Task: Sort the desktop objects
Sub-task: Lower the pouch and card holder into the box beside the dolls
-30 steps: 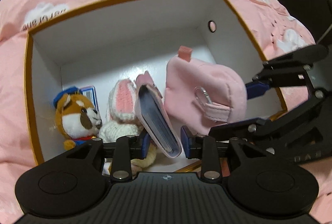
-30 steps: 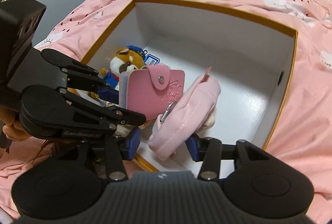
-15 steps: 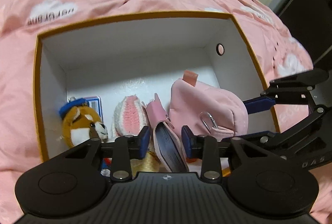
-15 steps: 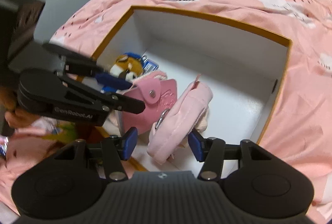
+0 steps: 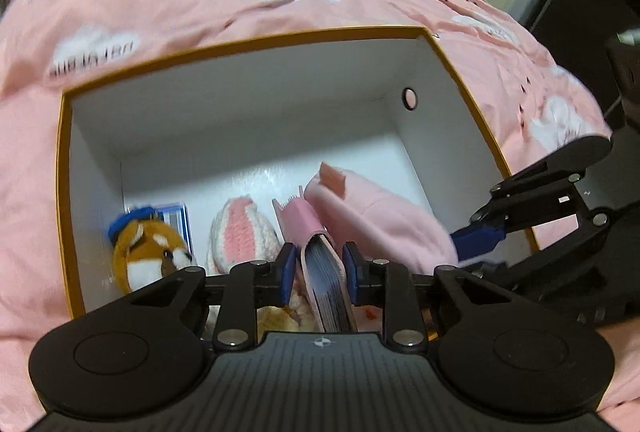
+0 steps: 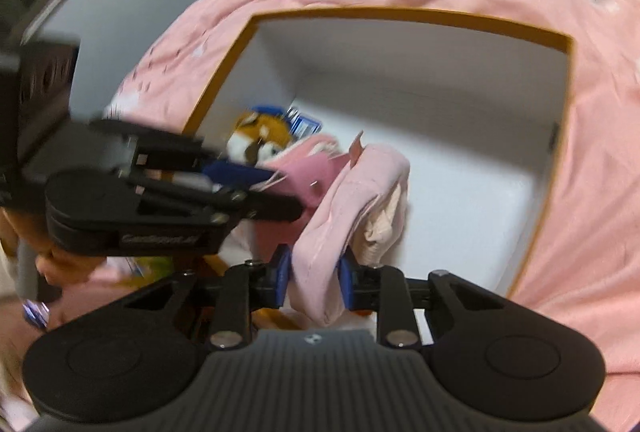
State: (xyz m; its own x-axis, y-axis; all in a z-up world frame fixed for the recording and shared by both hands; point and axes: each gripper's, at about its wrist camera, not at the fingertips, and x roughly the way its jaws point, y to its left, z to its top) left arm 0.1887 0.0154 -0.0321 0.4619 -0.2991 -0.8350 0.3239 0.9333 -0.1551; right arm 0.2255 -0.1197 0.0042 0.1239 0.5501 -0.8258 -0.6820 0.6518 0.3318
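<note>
Box (image 5: 460, 72) rim ringed my reach, bare floor at its far side, my left gripper (image 5: 319, 269) clamped the wallet (image 5: 326, 284), right gripper (image 6: 313, 276) seemingly pinched the pouch (image 6: 344, 204).

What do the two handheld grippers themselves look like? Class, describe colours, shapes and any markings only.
Both match. The left gripper and right gripper have matte black bodies with a ribbed centre plate, a round disc housing on each side, silver rivets on jointed black linkage bars, and blue finger pads. A small cross-in-circle mark sits on each ribbed plate. In the right wrist view, the left gripper carries blurred embossed lettering.
</note>
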